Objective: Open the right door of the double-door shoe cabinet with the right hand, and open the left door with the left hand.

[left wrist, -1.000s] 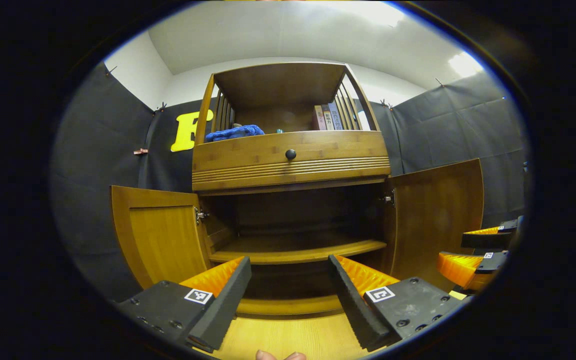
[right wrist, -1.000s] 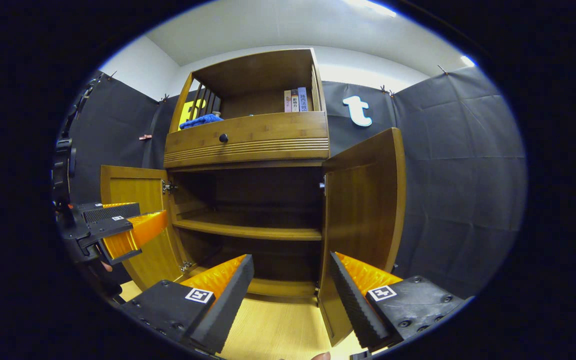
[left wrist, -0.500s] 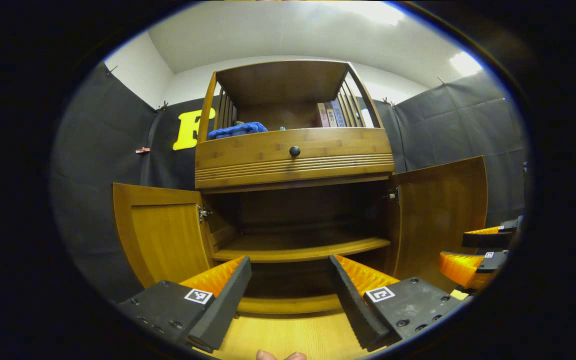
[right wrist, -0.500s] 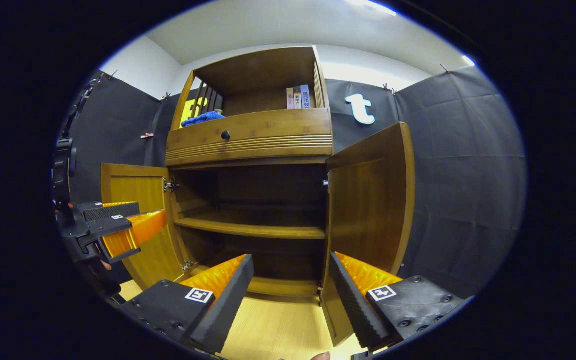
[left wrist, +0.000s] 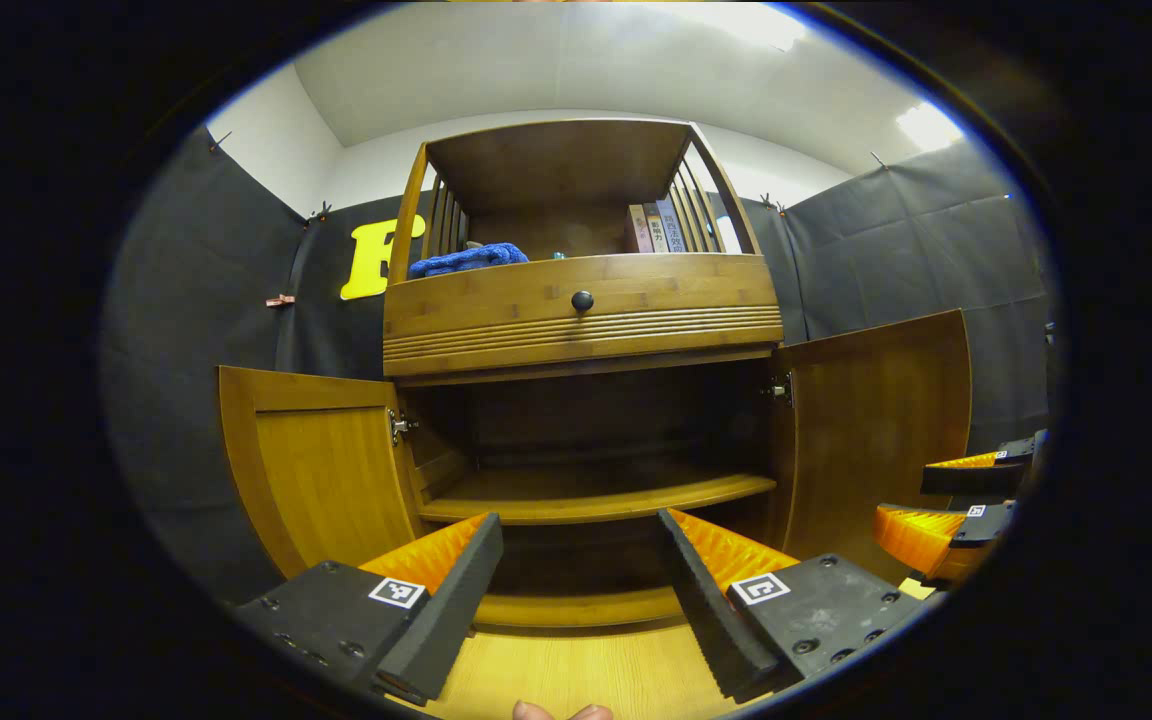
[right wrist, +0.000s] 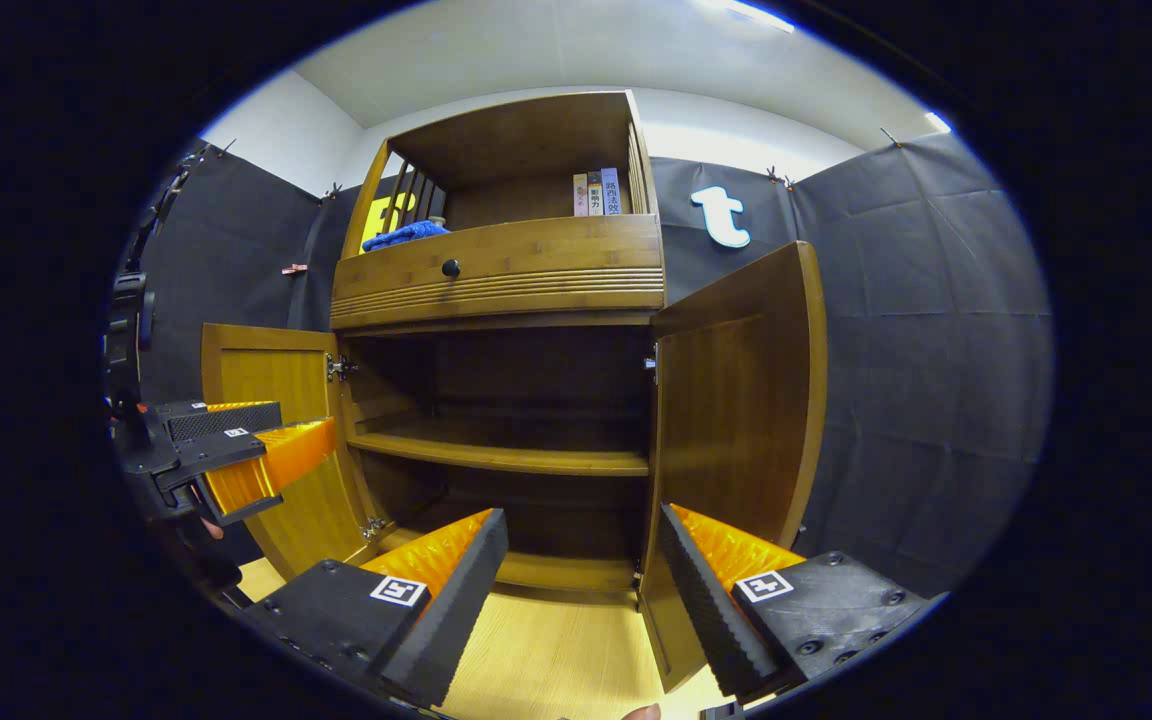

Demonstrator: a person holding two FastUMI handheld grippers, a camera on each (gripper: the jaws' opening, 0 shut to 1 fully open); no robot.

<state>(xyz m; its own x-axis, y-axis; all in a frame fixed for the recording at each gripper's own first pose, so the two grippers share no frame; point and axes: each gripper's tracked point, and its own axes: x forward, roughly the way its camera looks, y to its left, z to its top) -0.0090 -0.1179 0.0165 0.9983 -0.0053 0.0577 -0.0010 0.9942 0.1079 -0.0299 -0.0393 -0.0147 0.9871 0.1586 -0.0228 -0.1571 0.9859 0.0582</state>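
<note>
A: Take the shoe cabinet [left wrist: 581, 400] as the landmark and go left to right. What do you see?

B: The left door [left wrist: 321, 470] is swung wide out from the cabinet's left side, on its hinge. In front of the cabinet's open middle, the left gripper [left wrist: 576, 560] has its jaws spread with nothing between them. Inside, a bare shelf [left wrist: 596, 497] crosses the middle. On the cabinet's right side the right door [right wrist: 736, 410] also stands open. The right gripper [right wrist: 581, 560] is in front of the cabinet, near that door's lower edge, fingers apart and empty.

A: So which step is this?

B: By my reading, both doors are already opened; neither gripper touches one. The task looks finished.

A: And next?

B: Probably just backing both grippers away from the cabinet without brushing the right door, which hangs close by.
</note>
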